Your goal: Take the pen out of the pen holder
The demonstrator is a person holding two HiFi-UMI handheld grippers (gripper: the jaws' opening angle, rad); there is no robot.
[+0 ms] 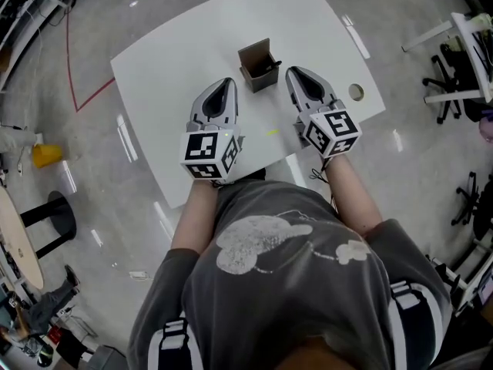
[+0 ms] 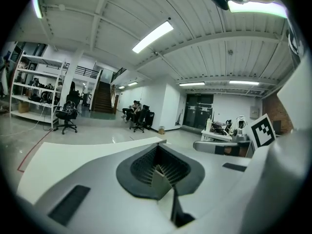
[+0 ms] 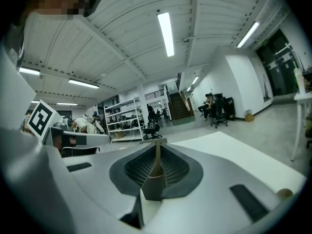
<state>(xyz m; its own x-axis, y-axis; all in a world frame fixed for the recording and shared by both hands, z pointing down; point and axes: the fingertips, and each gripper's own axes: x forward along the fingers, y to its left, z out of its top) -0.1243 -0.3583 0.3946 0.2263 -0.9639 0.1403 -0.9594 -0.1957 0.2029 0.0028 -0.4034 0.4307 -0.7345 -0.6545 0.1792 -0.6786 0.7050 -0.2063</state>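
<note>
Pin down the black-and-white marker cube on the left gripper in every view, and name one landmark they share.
Head view: the black-and-white marker cube sits left of centre, at the rear of the left gripper.
Left gripper view: not in it.
Right gripper view: the cube shows at the far left, mid-height.
Shared landmark: the white table, which lies beyond the jaws in both gripper views.

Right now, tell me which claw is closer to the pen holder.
Right, narrowly. The right claw sits just right of the pen holder, level with it; the left claw sits to its left, slightly nearer the person, with a wider gap.
</note>
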